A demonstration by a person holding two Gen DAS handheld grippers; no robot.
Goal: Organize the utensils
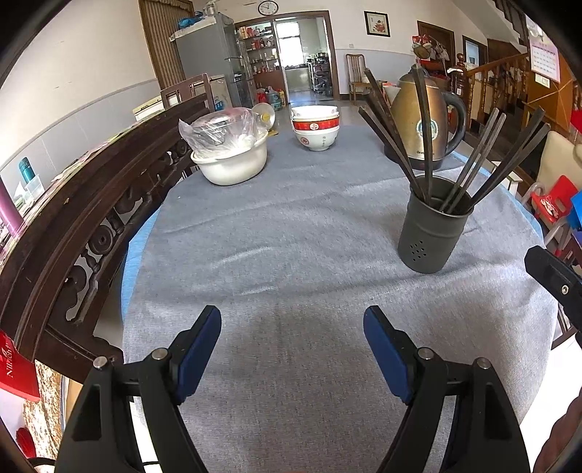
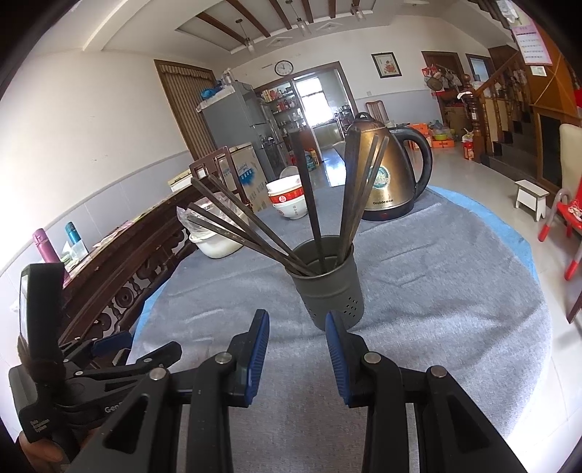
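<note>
Chopsticks stand fanned out in the dark perforated holder, upright on the grey-clothed table toward its right edge. Left gripper gapes wide over bare cloth, empty. Right gripper sits partly parted just short of the holder, gripping nothing.

— What's the room like from where you sit?

— I see white walls with a grey lower band, and a wall clock above a wide far doorway where daylight pours in from a window.

— Furniture?

— A grey fridge far left, a dark carved wooden chair back near left, and a wooden staircase railing far right. A red plastic chair stands right on the pale, glossy floor. Dark beams cross the ceiling.
</note>
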